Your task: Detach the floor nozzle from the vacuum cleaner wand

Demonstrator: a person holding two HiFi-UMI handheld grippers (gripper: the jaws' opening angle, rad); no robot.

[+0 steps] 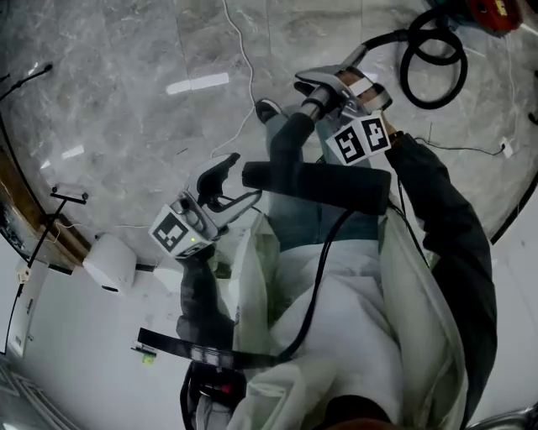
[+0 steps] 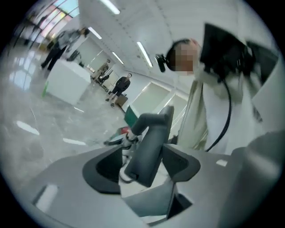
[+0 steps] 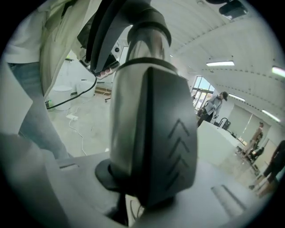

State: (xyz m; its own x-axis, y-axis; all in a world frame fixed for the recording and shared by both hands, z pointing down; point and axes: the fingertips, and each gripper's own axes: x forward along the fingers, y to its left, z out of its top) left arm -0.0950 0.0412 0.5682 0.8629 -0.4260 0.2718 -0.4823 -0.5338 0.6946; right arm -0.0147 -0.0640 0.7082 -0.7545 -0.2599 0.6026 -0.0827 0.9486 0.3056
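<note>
A dark grey vacuum piece hangs in front of the person's legs: a thick bar (image 1: 328, 186) with a neck (image 1: 290, 138) rising from its left end. My left gripper (image 1: 239, 180) is shut on the bar's near end; in the left gripper view the bar (image 2: 149, 147) stands between the dark pads of my left gripper (image 2: 140, 167). My right gripper (image 1: 318, 91) is shut on the neck's far end. There, between the jaws of my right gripper (image 3: 147, 187), a grey sleeve (image 3: 164, 133) with chevron marks sits below a metal tube (image 3: 142, 49). Whether this piece joins the hose I cannot tell.
A black hose loop (image 1: 433, 55) and a red vacuum body (image 1: 496, 10) lie on the marble floor at top right. A white cable (image 1: 244, 59) trails across the floor and a white box (image 1: 109, 262) stands at the left. People (image 2: 120, 84) stand far off.
</note>
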